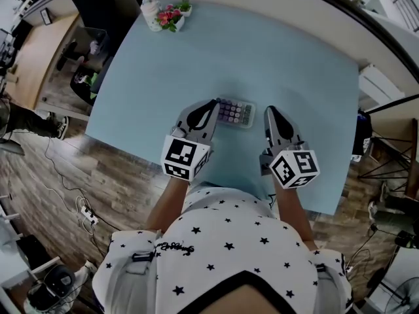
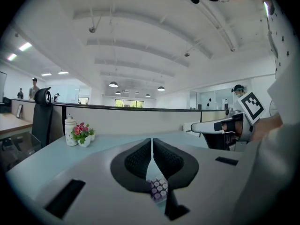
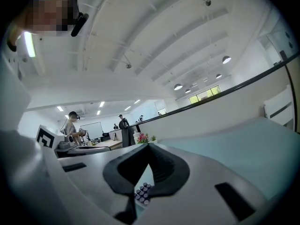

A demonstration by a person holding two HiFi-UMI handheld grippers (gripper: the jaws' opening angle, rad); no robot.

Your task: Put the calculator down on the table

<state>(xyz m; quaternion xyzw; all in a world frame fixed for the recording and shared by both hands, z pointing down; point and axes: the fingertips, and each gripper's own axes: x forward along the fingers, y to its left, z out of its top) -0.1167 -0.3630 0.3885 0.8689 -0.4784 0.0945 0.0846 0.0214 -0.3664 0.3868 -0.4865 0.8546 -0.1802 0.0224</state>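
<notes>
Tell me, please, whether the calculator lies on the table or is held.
On the table: the calculator lies keys up between the left gripper and right gripper, both shut empty.

The calculator is a small, pale slab with rows of round lilac and purple keys facing up. It lies flat on the light blue tabletop. Its long side runs from the left fingers toward the right fingers, in the gap between the two pairs. Its left end shows just beside the left fingers' tips, and the right fingers stand a little farther off. In both gripper views its keys appear below the fingers, not between them.
</notes>
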